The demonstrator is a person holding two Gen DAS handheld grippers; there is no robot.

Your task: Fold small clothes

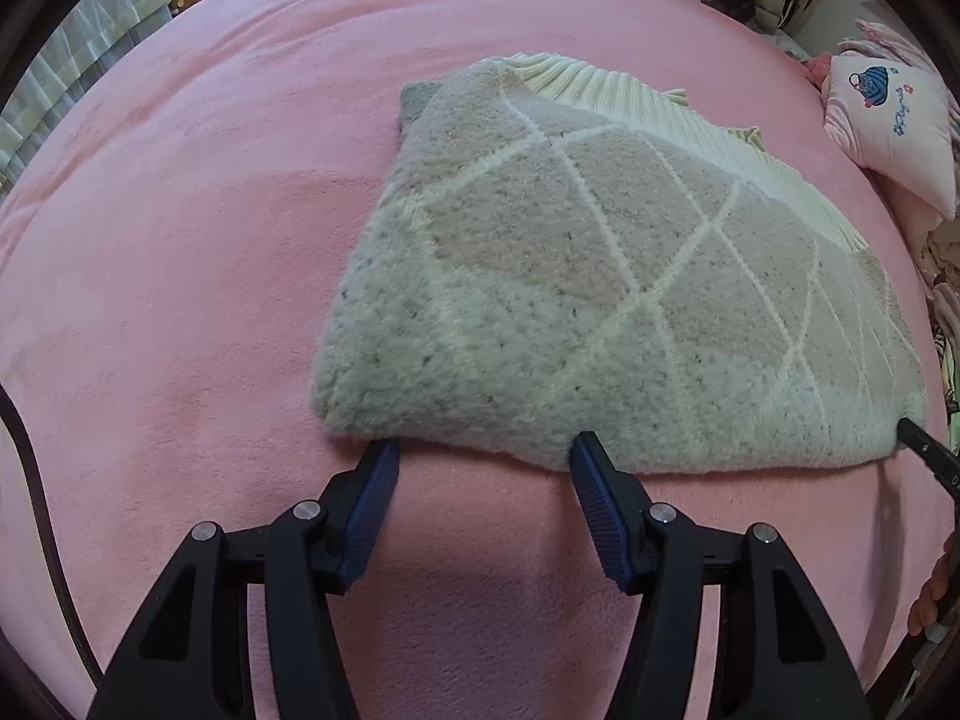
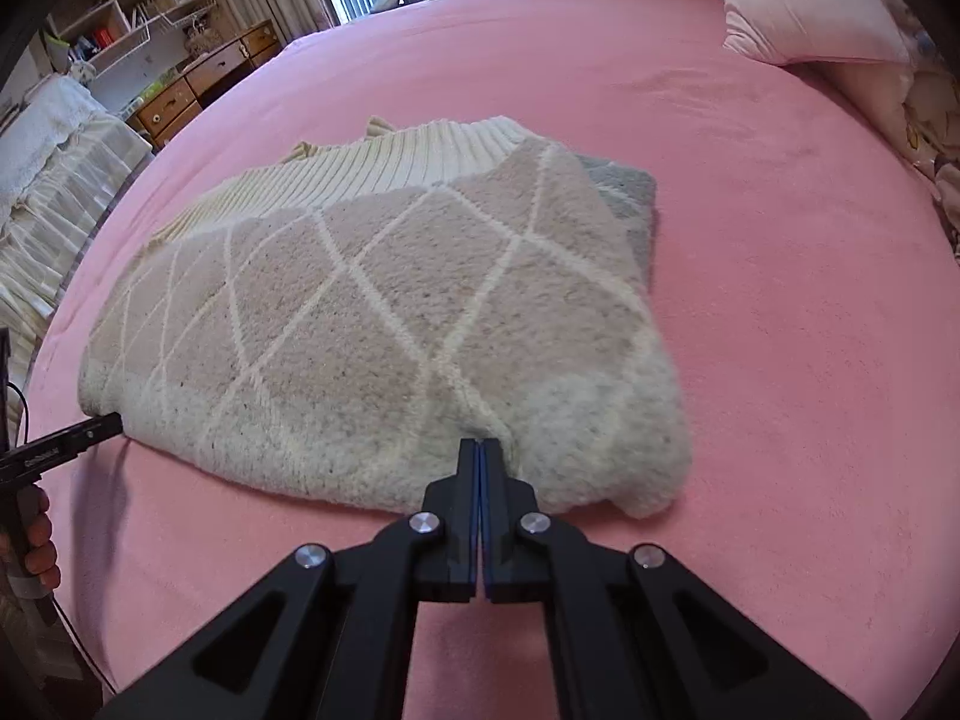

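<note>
On the right gripper [image 2: 482, 447] we find the jaws fully closed, blue pads pressed together, their tips pinching the fuzzy near hem of the sweater [image 2: 384, 324]. A small pucker of knit rises around the tips.

On the left gripper [image 1: 485, 450] we find the jaws parted, both blue pads [image 1: 377, 501] touching the near hem of the sweater [image 1: 600, 276] at separate spots; bare pink fabric shows between them, and no cloth is clamped.

The sweater is a folded knit with a beige and grey diamond pattern crossed by white lines, and a cream ribbed band along its far edge. It lies flat on the pink bed cover [image 1: 180, 240], roughly central, with a grey layer showing at one far corner.

In the right wrist view, a hand [image 2: 39, 540] holds the left gripper's handle at the left edge. A pink embroidered pillow [image 2: 804, 6] sits at the far corner of the bed. Wooden drawers [image 2: 198, 84] and white shelves [image 2: 126, 18] stand beyond the bed.
</note>
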